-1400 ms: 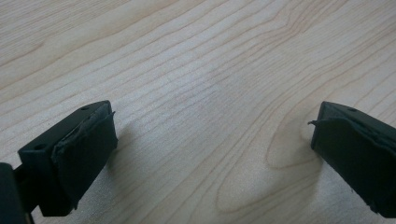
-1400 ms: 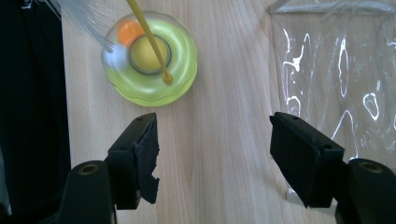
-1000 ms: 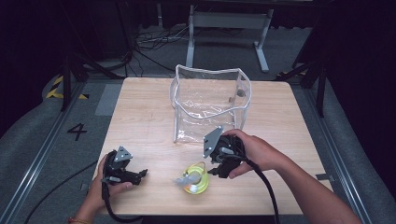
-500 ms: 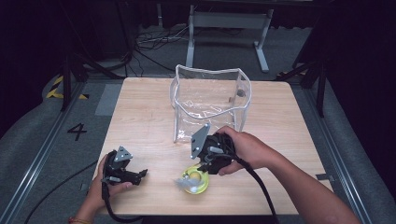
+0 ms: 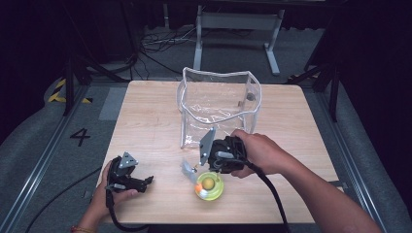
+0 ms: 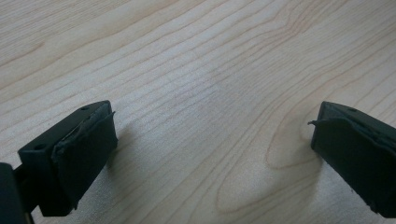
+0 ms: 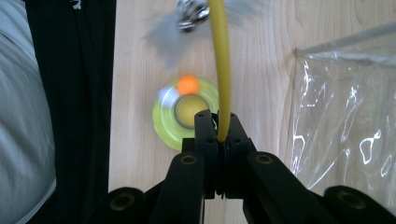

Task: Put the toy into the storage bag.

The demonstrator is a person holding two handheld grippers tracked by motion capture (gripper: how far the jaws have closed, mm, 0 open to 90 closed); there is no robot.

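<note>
A toy with a round yellow-green base (image 5: 209, 186) sits near the table's front edge, an orange ball (image 7: 188, 85) in its ring. A thin yellow stem (image 7: 220, 56) rises from the base and ends in grey feathers and a small bell (image 7: 189, 14). My right gripper (image 5: 206, 168) is just above the base, shut on that stem (image 7: 218, 126). A clear plastic bag (image 5: 218, 104) stands open right behind it. At the front left, my left gripper (image 5: 145, 181) rests on the wood, its jaws wide open (image 6: 212, 140) with nothing between them.
The wooden table (image 5: 145, 121) has bare room to the left and right of the bag. Its front edge is close below the toy. Dark floor, cables and a metal stand (image 5: 238, 22) lie beyond the far edge.
My right gripper has swung a little to the left over the toy, holding the stem. The base rocked and now lies flatter. The left gripper has not moved.
</note>
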